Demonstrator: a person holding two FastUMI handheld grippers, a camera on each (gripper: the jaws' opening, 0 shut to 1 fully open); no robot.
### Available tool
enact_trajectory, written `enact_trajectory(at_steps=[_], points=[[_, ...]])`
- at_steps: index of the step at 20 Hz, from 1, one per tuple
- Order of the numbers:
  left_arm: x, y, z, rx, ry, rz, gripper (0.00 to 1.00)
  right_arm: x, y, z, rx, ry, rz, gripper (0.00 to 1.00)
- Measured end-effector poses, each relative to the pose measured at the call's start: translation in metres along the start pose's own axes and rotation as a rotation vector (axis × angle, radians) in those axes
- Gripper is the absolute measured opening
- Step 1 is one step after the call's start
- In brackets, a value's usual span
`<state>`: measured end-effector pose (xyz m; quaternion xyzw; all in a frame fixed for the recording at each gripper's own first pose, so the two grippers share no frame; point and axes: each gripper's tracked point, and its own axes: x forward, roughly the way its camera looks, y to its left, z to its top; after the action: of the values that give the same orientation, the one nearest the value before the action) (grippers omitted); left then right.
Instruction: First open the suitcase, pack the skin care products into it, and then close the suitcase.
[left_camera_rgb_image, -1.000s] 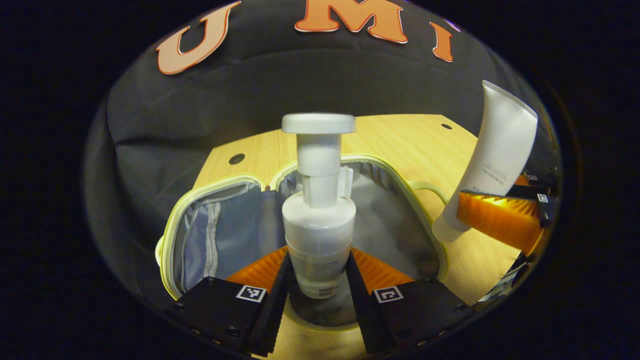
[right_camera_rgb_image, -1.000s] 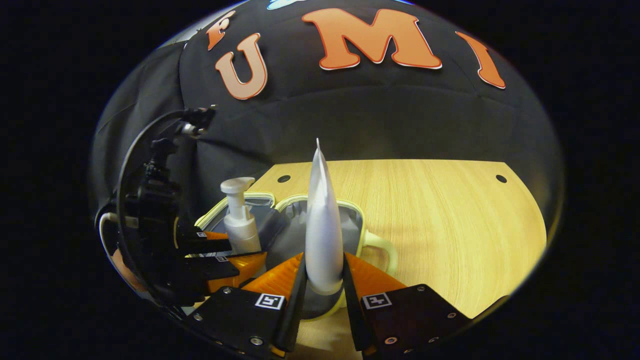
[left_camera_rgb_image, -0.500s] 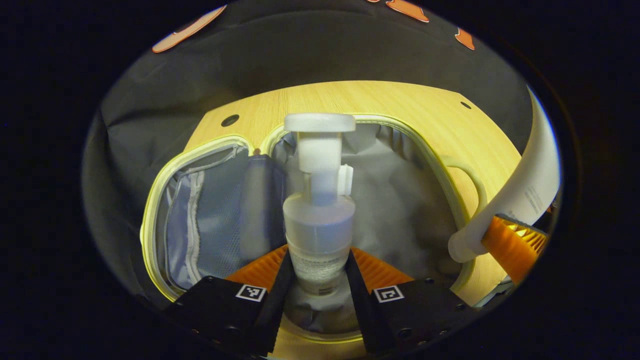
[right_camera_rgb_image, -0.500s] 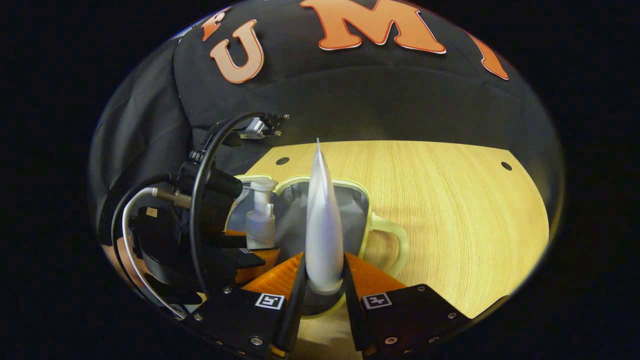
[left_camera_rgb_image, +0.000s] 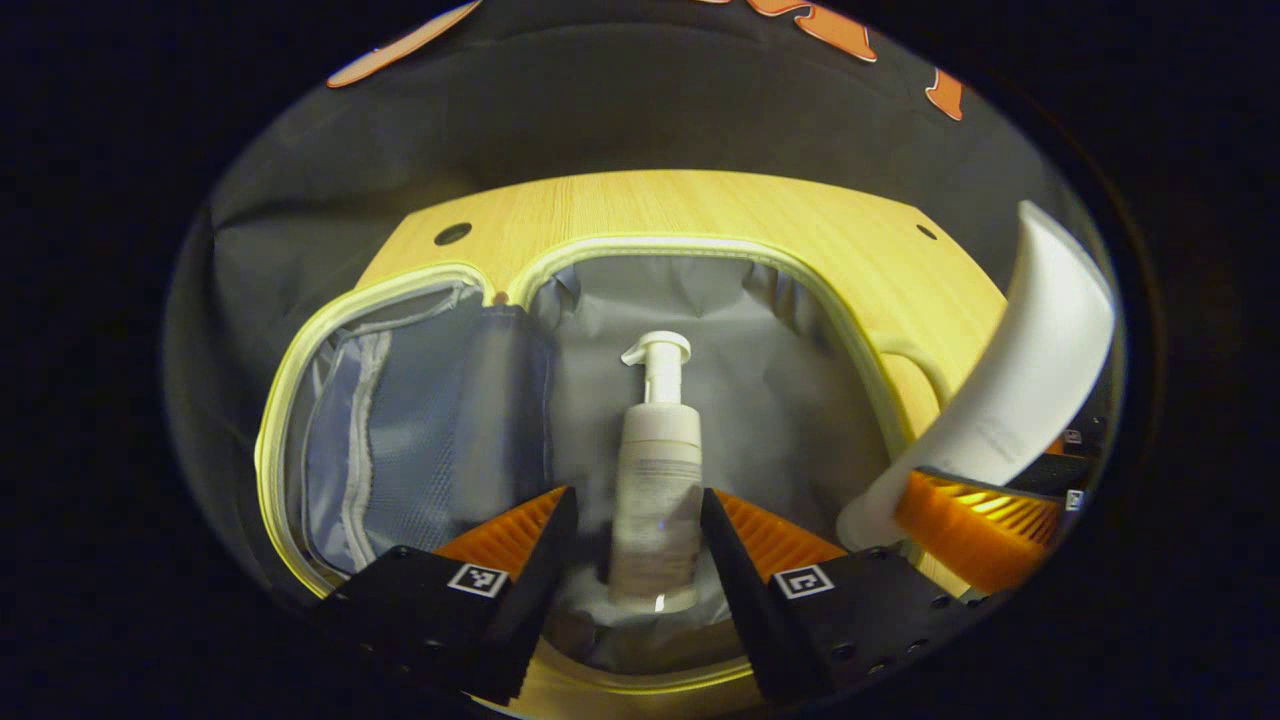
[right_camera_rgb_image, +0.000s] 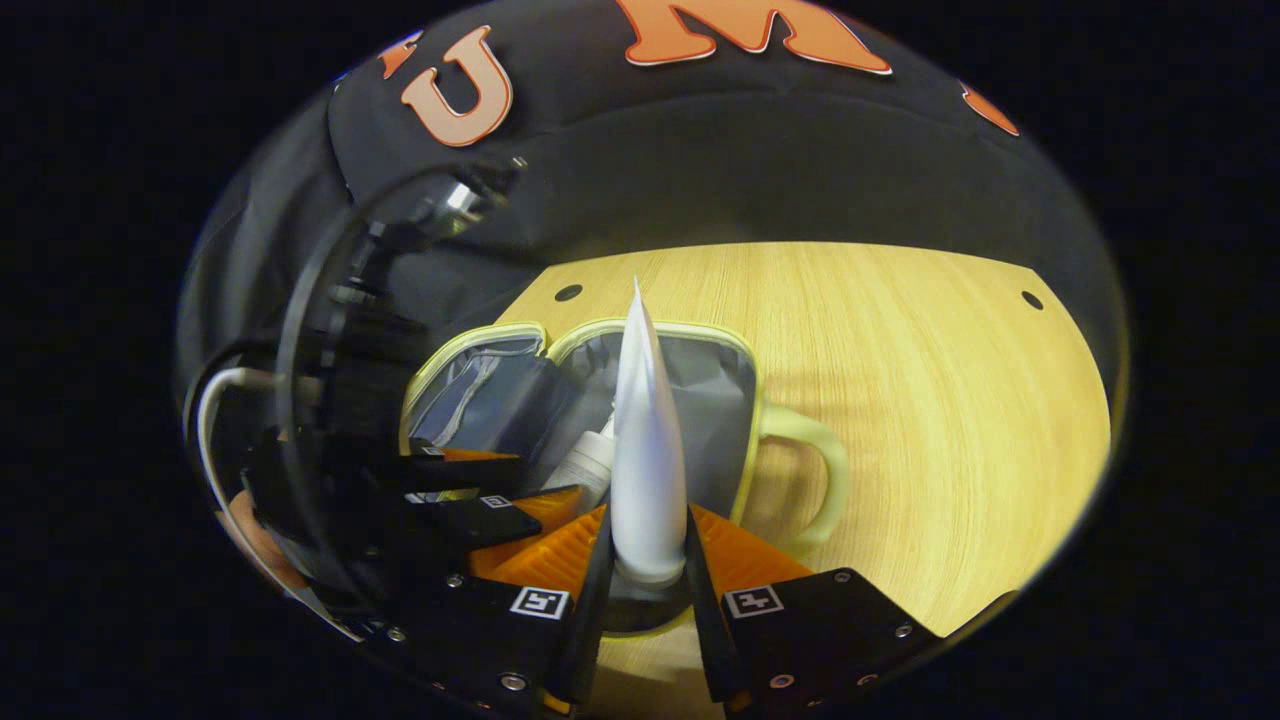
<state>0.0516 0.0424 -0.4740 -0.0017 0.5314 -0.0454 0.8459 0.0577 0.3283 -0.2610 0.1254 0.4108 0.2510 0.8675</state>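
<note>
Left claw (left_camera_rgb_image: 632, 515) stands with its fingers parted and nothing between them pressing — half a second ago they clamped the pump bottle (left_camera_rgb_image: 655, 490), which now lies free just ahead of the fingertips, on the grey lining of the open suitcase (left_camera_rgb_image: 800, 380), pump end pointing away from the claw. A blur on the bottle suggests it is only just let go. To the left of the claw lies the suitcase's other half with its mesh pocket (left_camera_rgb_image: 400, 430).

Right claw (right_camera_rgb_image: 648, 550) is clamped on a white tube (right_camera_rgb_image: 645, 450), cap end down between the fingers, as before — held over the suitcase's near edge. Beyond the suitcase spreads the wooden table (right_camera_rgb_image: 900, 380).
</note>
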Motion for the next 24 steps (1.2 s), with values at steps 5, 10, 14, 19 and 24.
enact_trajectory(at_steps=[5,10,14,19,24], points=[[-0.046,0.058,0.02,0.05,-0.148,0.197,0.9,0.003,0.003,-0.016,0.025,0.096,0.027,0.42],[-0.089,0.137,0.027,0.029,-0.262,0.361,0.92,0.023,0.0,-0.027,0.101,0.204,0.005,0.43],[-0.102,0.198,0.005,-0.057,-0.253,0.459,0.93,0.038,-0.004,-0.025,0.143,0.248,-0.036,0.43],[-0.105,0.277,-0.029,-0.198,-0.218,0.568,0.93,0.051,-0.009,-0.029,0.168,0.267,-0.119,0.42],[-0.082,0.341,-0.048,-0.317,-0.206,0.62,0.92,0.051,-0.011,-0.026,0.198,0.264,-0.174,0.43]])
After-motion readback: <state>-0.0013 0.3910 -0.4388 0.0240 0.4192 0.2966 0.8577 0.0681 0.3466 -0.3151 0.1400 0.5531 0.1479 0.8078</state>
